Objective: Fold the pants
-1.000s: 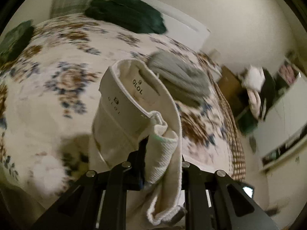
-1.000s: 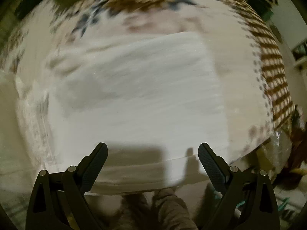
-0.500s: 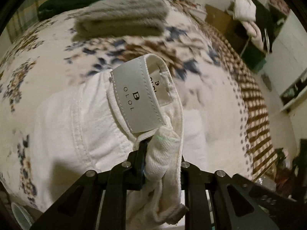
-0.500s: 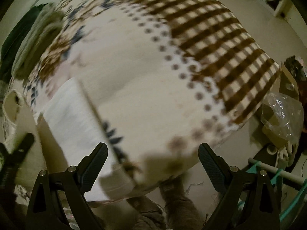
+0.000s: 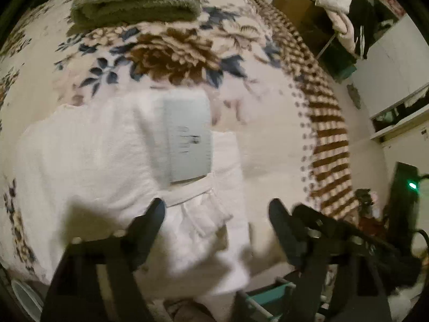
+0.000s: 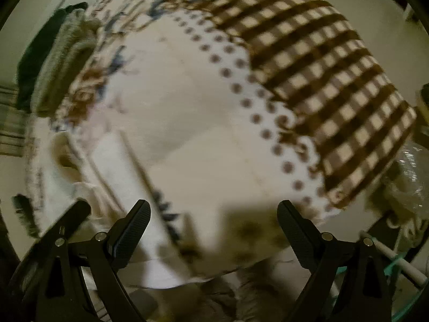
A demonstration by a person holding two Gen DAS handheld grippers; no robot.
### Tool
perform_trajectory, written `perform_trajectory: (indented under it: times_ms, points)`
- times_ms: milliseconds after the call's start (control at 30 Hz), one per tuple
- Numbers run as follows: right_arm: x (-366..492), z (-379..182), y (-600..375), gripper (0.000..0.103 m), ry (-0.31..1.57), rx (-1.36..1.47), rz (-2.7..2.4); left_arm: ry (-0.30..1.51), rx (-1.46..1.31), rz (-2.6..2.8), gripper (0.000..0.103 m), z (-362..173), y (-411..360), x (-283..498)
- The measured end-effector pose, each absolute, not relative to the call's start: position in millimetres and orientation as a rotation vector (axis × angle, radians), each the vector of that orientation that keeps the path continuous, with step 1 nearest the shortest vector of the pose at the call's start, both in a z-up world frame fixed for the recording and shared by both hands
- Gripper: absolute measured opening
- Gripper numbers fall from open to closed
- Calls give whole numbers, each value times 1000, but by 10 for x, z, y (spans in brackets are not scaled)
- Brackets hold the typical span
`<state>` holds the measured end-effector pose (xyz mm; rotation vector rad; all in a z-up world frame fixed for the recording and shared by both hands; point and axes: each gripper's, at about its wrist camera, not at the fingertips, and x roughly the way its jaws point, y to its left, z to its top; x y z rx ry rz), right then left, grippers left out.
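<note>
White pants (image 5: 88,161) lie folded on the floral blanket (image 5: 171,56) of the bed, with a grey waistband label (image 5: 187,139) facing up. My left gripper (image 5: 217,222) is open just above the near edge of the pants and holds nothing. My right gripper (image 6: 214,220) is open and empty over the bare blanket to the right of the pants; the pants (image 6: 107,166) show at the left of the right wrist view, blurred. The left gripper's finger (image 6: 67,222) also shows there at lower left.
A folded grey towel (image 5: 139,2) lies at the far side of the bed. The blanket's brown checked border (image 6: 321,75) hangs over the right edge. Cluttered furniture and clothes (image 5: 337,5) stand by the far right wall. A plastic bag (image 6: 410,166) lies on the floor.
My left gripper has opened and let go of the waistband; the pants now lie flat on the bed. My right gripper stays open and has swung slightly over the blanket.
</note>
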<state>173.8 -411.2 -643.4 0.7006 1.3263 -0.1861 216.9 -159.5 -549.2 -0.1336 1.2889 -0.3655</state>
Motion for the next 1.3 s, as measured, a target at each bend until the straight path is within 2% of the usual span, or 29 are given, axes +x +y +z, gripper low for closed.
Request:
perform_trajectory:
  times_ms: [167,300,467,500,567,600,667,767,933,1100,1300]
  points:
    - [2076,-6288,-3875,97,1298,763,18,1276,-163,-164,81,-5211,-1091,2156]
    - [2468,-6334,-3430,97,1323,687,155,1299,-127,30,81,-5372,-575,2227]
    - [2799,-6650,-2932,96,1421,605,266,1318,-97,149,81,-5606,-164,2331]
    - [2837,-6680,-2853,94,1433,586,269,1320,-87,159,81,-5639,-103,2335]
    - [2826,-6699,-2700,76,1433,530,252,1318,-84,162,81,-5669,-57,2352]
    - [2805,-6700,-2655,71,1424,501,237,1317,-79,166,81,-5682,-53,2358]
    - [2724,-6684,-2594,38,1398,423,180,1322,-82,162,81,-5709,-38,2360]
    - [2617,-6605,-2591,29,1357,414,145,1326,-95,160,81,-5708,-37,2354]
    - [2431,-6251,-2636,25,1311,381,83,1315,-132,145,81,-5617,-22,2314]
    - [2073,-5930,-3108,25,1277,402,-46,1278,-229,127,81,-5425,89,2251]
    - [1768,-6126,-3793,25,1332,496,-209,1293,-283,108,81,-5546,90,2301]
